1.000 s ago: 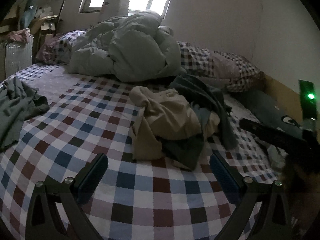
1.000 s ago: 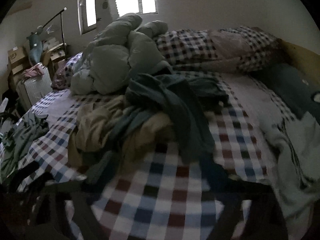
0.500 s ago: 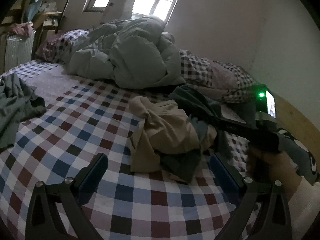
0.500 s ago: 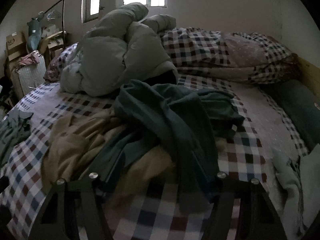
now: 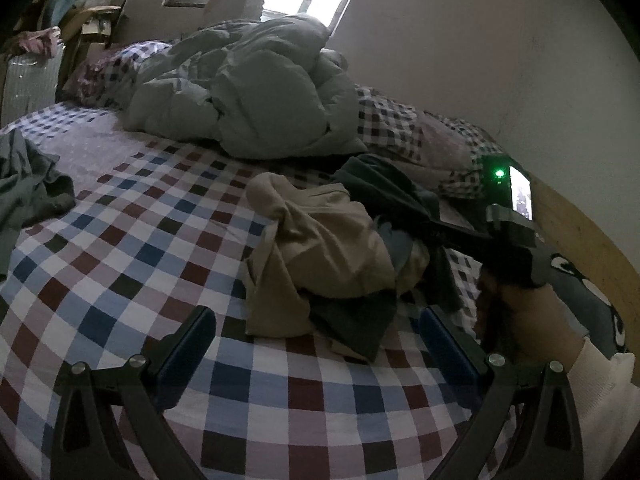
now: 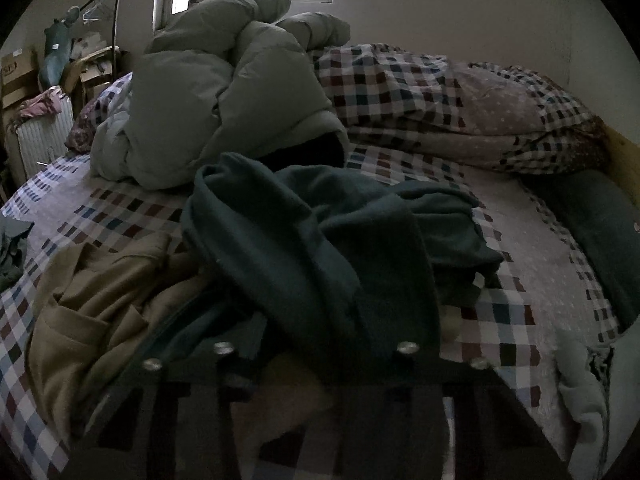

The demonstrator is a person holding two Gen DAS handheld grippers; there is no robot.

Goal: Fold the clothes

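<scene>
While both wrist views stay dim, I can make out the pile of clothes in the middle of the checked bedsheet. On top lies a dark green garment, draped over a tan garment that spreads toward the left of the pile.

My left gripper hangs over the sheet just in front of the pile, its blue-padded fingers spread wide with nothing between them; a low edge of the pile lies near the gap but neither pad touches it.

My right gripper is pushed into the pile from the right side, and its jaws are closing. From its own camera the dark green garment runs down between the two fingers, whose tips are buried in the fabric; I cannot tell whether the pads already press on it. In the left wrist view I see the right hand around the handle, white sleeve at the picture's edge.

Behind the pile: a bunched grey-green duvet and checked pillows. Another crumpled grey-green garment lies well apart at the far left of the sheet.
</scene>
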